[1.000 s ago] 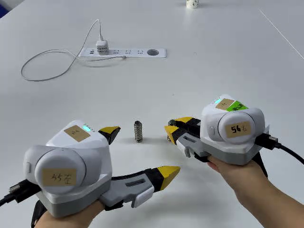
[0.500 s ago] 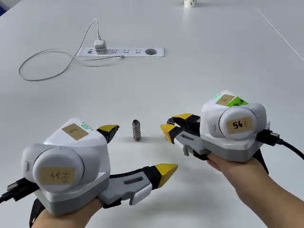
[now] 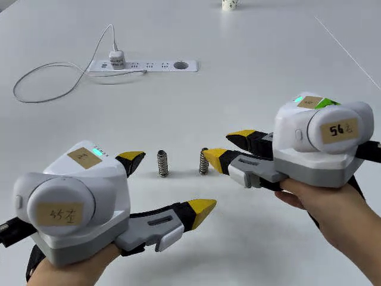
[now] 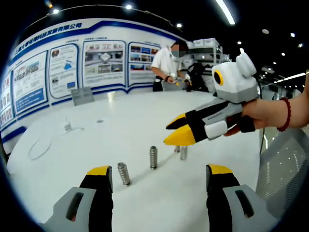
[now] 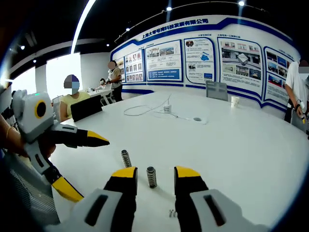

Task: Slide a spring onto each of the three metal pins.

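Two upright springs stand side by side on the white table: one [image 3: 162, 164] on the left, one [image 3: 203, 162] on the right. My right gripper [image 3: 228, 145] is open, its yellow tips just right of the right spring [image 5: 151, 177], which stands between the jaws without touching them. The left spring [image 5: 126, 158] is beyond it. A small loose spring [image 5: 172, 212] lies under that gripper [image 5: 156, 173]. My left gripper [image 3: 166, 183] is open and holds nothing, the left spring [image 4: 123, 173] just ahead of its left jaw. A short grey pin [image 4: 183, 152] stands past the right spring [image 4: 153, 157].
A white power strip [image 3: 143, 65] with a plugged charger and a looping cable lies at the far left. A paper cup [image 3: 229, 5] stands at the far edge. People sit and stand around the table's far sides in both gripper views.
My right gripper has drawn back to the right and its jaws have spread. A second upright spring now shows in front of its tips. The left gripper has hardly moved.
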The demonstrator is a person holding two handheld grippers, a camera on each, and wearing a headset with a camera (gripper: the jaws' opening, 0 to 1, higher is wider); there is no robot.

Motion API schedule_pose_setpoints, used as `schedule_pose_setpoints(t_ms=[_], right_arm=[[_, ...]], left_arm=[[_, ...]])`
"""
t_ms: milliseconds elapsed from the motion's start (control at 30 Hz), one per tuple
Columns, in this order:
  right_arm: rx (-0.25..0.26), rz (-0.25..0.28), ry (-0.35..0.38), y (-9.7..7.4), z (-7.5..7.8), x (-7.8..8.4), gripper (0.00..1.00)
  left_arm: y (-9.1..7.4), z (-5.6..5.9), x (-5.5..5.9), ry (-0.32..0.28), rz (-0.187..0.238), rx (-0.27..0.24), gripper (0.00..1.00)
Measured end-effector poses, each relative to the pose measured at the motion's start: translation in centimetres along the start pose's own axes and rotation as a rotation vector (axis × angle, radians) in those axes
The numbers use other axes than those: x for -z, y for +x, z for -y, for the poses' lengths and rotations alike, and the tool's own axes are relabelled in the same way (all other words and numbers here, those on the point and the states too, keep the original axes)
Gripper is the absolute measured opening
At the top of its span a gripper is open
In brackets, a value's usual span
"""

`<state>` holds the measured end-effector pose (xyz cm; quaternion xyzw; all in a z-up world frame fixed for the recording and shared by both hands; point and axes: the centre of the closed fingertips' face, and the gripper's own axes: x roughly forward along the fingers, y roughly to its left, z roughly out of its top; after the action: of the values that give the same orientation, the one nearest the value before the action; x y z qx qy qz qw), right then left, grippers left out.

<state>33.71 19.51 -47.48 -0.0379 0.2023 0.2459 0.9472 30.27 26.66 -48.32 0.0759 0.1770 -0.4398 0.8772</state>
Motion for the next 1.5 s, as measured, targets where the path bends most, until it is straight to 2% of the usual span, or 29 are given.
schedule_pose_setpoints(t_ms=[167, 433, 800, 933, 1233, 1500], right_arm=[[0.001, -0.020, 0.015, -1.6, 0.9, 0.4, 0.34], [0.016, -0.014, 0.015, -3.7, 1.8, 0.6, 0.38], [0.031, -0.016, 0.050, -6.1, 2.9, 1.7, 0.39], [0.041, -0.004, 0.060, -6.8, 3.4, 2.0, 0.39], [-0.002, 0.027, 0.090, -8.1, 2.8, 2.6, 0.42], [-0.020, 0.018, 0.105, -8.8, 2.4, 3.4, 0.45]], left_arm=[[0.2, 0.7, -0.2, 0.014, -0.004, 0.023, 0.77], [1.0, 1.9, -0.5, 0.024, -0.008, 0.062, 0.70], [3.4, 3.9, 0.1, 0.057, -0.041, 0.138, 0.59], [4.2, 4.2, 0.1, 0.064, -0.046, 0.142, 0.55], [5.8, 5.0, 0.6, 0.096, -0.060, 0.166, 0.44], [7.3, 5.6, 0.7, 0.088, -0.061, 0.177, 0.39]])
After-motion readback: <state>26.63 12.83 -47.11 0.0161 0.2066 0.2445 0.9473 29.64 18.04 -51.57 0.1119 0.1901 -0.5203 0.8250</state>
